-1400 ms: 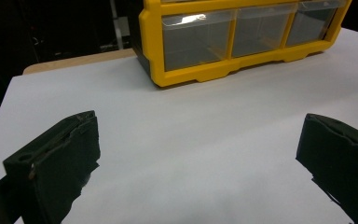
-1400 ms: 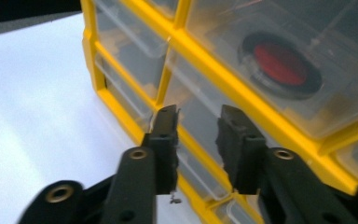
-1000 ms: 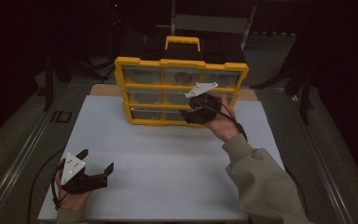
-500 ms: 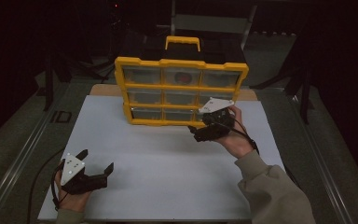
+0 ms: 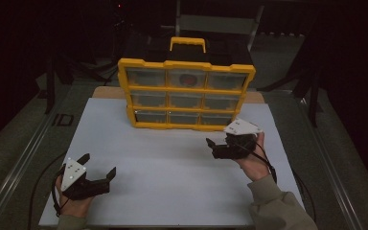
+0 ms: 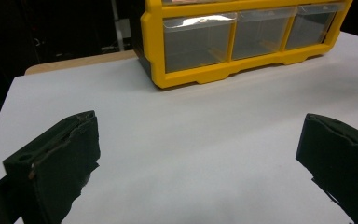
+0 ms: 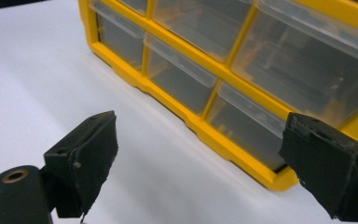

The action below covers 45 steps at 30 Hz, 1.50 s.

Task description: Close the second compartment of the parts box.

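Note:
A yellow drawer cabinet [image 5: 187, 93] with clear plastic drawers stands upright at the back of the white tabletop [image 5: 172, 167]. My right gripper [image 5: 212, 148] hovers low in front of the cabinet's lower right corner, apart from it. Its jaws have just been opening and now stand wide with nothing between them. In the right gripper view the right gripper [image 7: 200, 123] faces the bottom row of drawers [image 7: 182, 86] at a slant. My left gripper [image 5: 98, 166] rests near the front left of the table, open and empty. In the left gripper view the left gripper [image 6: 200, 126] looks across bare table at the cabinet [image 6: 242, 46].
A yellow carry handle [image 5: 188, 44] tops the cabinet. Something reddish shows in the top middle drawer [image 5: 188, 78]. A wooden board edge [image 5: 106, 92] shows behind the white top. Dark metal rails [image 5: 24, 158] run along both sides of the table.
My right gripper has drawn back from the cabinet's right-hand drawers toward the person and sunk lower, with its jaws spread wider. The left gripper has stayed where it was.

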Each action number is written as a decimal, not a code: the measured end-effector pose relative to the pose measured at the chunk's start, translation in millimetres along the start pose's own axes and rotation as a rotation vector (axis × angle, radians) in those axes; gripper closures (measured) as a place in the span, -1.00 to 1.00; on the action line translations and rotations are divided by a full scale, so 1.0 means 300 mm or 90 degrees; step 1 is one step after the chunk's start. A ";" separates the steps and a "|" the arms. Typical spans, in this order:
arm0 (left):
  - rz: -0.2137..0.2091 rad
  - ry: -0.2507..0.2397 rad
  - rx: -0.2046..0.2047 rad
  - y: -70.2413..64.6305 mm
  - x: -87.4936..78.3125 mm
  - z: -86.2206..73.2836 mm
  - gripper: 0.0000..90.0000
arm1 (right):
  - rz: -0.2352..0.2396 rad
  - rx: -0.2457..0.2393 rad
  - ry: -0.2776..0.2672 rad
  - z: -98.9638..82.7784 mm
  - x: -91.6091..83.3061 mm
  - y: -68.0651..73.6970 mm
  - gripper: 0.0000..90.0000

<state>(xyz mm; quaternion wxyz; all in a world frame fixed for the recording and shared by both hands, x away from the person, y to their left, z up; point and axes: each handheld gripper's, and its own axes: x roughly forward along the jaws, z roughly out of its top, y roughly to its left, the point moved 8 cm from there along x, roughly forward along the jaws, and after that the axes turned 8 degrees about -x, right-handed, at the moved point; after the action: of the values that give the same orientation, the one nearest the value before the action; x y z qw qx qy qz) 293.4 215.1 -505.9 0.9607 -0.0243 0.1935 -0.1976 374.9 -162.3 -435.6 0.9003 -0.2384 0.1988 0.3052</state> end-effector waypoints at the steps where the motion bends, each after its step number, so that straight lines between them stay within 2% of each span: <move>1: 0.000 0.000 0.001 0.000 0.000 0.000 -1.00 | -0.003 0.007 -0.007 -0.014 -0.005 -0.002 -0.76; 7: -0.002 0.001 0.001 -0.002 0.003 -0.002 -1.00 | -0.015 0.065 -0.068 -0.108 -0.043 -0.014 -0.76; 11: 0.001 0.002 0.002 -0.002 0.005 -0.004 -1.00 | -0.030 0.098 -0.084 -0.176 -0.069 -0.012 -0.76; 15: 0.003 0.000 0.002 -0.002 0.004 -0.004 -1.00 | -0.052 0.096 -0.096 -0.224 -0.098 -0.004 -0.78; 21: 0.005 -0.001 0.002 -0.001 0.006 -0.003 -1.00 | -0.052 0.117 -0.132 -0.270 -0.132 0.015 -0.79; 26: 0.004 -0.007 0.004 -0.003 -0.001 0.003 -1.00 | -0.072 0.120 -0.151 -0.308 -0.163 0.030 -0.80; 28: 0.003 -0.011 0.002 -0.001 -0.005 0.006 -1.00 | -0.068 0.133 -0.167 -0.319 -0.179 0.036 -0.80; 30: 0.003 -0.015 0.000 0.000 -0.007 0.010 -1.00 | -0.061 0.128 -0.176 -0.330 -0.193 0.044 -0.80; 33: 0.001 -0.017 0.001 -0.001 -0.003 0.012 -1.00 | -0.067 0.122 -0.174 -0.344 -0.201 0.044 -0.80; 37: 0.000 -0.019 -0.002 -0.001 0.004 0.014 -1.00 | -0.073 0.116 -0.149 -0.367 -0.182 0.043 -0.80; 39: 0.000 -0.020 -0.004 0.001 0.008 0.014 -1.00 | -0.070 0.115 -0.148 -0.370 -0.175 0.043 -0.80; 45: 0.001 -0.017 -0.011 0.003 0.011 0.011 -1.00 | -0.058 0.138 -0.132 -0.390 -0.154 0.035 -0.81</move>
<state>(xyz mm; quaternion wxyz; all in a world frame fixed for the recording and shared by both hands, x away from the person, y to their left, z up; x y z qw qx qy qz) 297.8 214.4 -504.2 0.9630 -0.0348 0.1826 -0.1950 309.4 -240.5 -510.1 0.9493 -0.1160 0.1257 0.2639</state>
